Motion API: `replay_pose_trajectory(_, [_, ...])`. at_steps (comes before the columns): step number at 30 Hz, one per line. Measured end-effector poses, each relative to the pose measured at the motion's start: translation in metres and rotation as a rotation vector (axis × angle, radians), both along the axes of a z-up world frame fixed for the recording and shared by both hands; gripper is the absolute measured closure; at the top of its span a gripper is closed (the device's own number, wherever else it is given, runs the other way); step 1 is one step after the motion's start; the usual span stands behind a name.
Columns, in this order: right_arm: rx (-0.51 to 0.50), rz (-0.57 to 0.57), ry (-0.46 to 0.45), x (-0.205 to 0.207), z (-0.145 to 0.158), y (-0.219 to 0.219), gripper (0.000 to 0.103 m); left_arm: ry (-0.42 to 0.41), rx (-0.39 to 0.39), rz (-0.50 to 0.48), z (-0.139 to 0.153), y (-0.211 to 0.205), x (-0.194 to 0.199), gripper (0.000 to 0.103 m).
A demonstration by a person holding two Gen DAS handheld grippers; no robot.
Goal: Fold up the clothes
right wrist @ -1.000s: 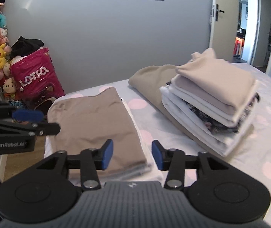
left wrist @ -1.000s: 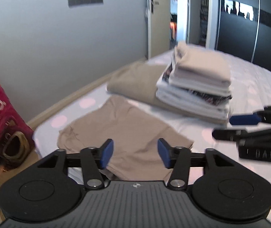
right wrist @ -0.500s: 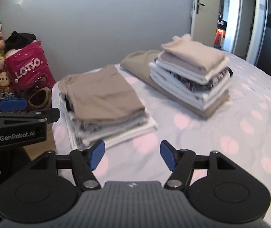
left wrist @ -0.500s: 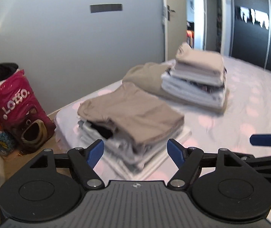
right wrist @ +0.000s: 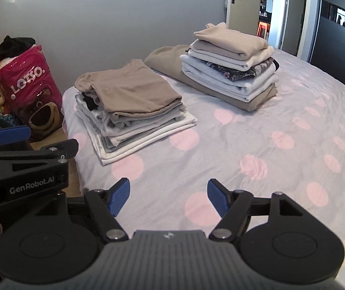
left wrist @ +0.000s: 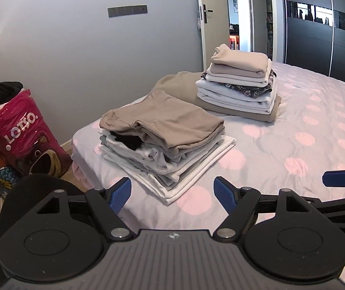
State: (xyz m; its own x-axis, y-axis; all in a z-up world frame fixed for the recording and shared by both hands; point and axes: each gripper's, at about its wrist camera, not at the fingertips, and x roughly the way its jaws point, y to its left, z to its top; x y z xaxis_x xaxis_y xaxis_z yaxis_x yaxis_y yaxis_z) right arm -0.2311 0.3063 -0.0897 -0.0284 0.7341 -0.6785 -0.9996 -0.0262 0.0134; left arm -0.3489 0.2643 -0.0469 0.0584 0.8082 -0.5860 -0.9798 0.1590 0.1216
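**K:** Clothes status: the near stack of folded garments with the tan knit top layer (left wrist: 165, 140) sits ahead of the left gripper (left wrist: 172, 194), slightly left of centre, on the lilac bedsheet with pink dots (left wrist: 293, 145). A second ago both grippers were right over that tan piece; now they are pulled back and higher, and the whole stack is in frame.

**M:** Jaws?

**K:** Left gripper spread wide, nothing between the blue pads. Right gripper (right wrist: 168, 197) the same, empty, with bare sheet ahead of it. Jaws were narrower a second ago, so they have opened further during the retreat.

**M:** So the tan piece is released.

**K:** My read: that fold is done and placed. The far stack of beige, white and floral folded garments (right wrist: 230, 70) lies beyond and right of the right gripper, resting on a larger olive-tan folded cloth (right wrist: 167, 60). No loose garment visible in either wrist view, so the task looks near its end, or the next item is out of frame.

**M:** Any text?

**K:** Pink glossy bag (right wrist: 27, 84) on the floor, far left of both grippers, reads "LOTSO." The left gripper's body, seen from the right wrist, reads "GenRobot.AI". The grey wall switch panel (left wrist: 127, 11) has no legible marking.
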Motion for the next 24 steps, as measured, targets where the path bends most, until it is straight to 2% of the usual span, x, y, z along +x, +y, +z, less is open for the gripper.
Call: replay_pose_trajectory(24, [0.003, -0.005, -0.04, -0.0092, 0.0052, -0.0041, 0.029, -0.004, -0.039, 0.013, 0.0002, -0.0006, -0.0058, 0.029])
